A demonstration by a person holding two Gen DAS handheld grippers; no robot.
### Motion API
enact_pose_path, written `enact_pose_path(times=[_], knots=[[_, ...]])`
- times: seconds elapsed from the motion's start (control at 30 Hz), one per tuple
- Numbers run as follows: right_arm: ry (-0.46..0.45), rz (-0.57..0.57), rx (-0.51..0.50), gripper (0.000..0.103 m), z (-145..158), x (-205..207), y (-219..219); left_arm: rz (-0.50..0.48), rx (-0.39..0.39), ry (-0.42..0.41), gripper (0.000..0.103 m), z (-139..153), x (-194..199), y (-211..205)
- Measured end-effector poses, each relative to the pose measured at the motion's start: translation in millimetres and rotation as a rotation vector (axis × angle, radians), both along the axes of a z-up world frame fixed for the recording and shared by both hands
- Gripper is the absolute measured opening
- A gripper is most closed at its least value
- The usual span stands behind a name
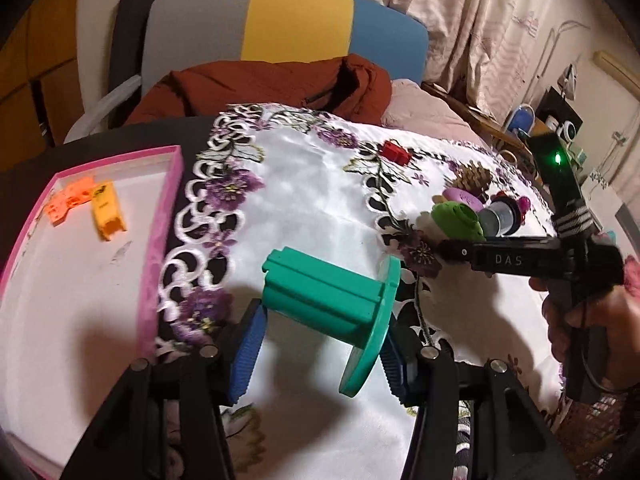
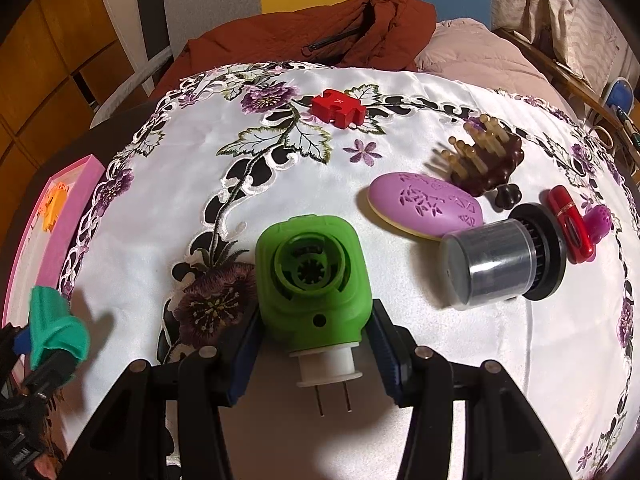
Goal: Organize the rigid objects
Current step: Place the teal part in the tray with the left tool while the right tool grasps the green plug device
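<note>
A teal spool [image 1: 328, 292] with a round flange hangs above the embroidered white cloth, and my left gripper [image 1: 324, 320] is shut on it, blue pads on both ends. To its left lies a pink tray [image 1: 160, 240] holding an orange piece [image 1: 66, 200] and a yellow block [image 1: 108, 212]. My right gripper [image 2: 314, 316] is shut on a green plug-in device [image 2: 312, 276], its white plug and two prongs pointing back at the camera. The teal spool [image 2: 56, 328] also shows at the far left of the right wrist view.
On the cloth lie a red puzzle piece [image 2: 338, 108], a purple oval case [image 2: 426, 204], a brown wooden comb [image 2: 486, 160], a grey cylinder on a black base [image 2: 500, 266] and a small red item [image 2: 570, 228]. A chair with a rust jacket [image 2: 320, 36] stands behind.
</note>
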State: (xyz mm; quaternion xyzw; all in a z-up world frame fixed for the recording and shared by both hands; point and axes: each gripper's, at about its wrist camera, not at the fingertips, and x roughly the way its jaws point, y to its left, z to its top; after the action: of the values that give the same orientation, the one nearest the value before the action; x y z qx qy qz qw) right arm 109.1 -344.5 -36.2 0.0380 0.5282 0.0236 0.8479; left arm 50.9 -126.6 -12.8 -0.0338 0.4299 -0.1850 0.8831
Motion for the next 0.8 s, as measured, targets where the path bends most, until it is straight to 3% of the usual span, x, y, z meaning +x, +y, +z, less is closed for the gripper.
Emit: enact_pose_path(times=[0.3,0.57,0.8], knots=[[-0.010,0.008,-0.004,0.052,1,-1,2,0.088,-0.018,-0.015,0.054,15,7,51],[-0.016,0.006,0.006,0.052,1,-1,0,0.241,-0.022,-0.015,0.054,16,27,113],[-0.156,0.001,0.035,0.050,27,-8,-2,0.345,0.034,0.007,0.055,2,45,159]])
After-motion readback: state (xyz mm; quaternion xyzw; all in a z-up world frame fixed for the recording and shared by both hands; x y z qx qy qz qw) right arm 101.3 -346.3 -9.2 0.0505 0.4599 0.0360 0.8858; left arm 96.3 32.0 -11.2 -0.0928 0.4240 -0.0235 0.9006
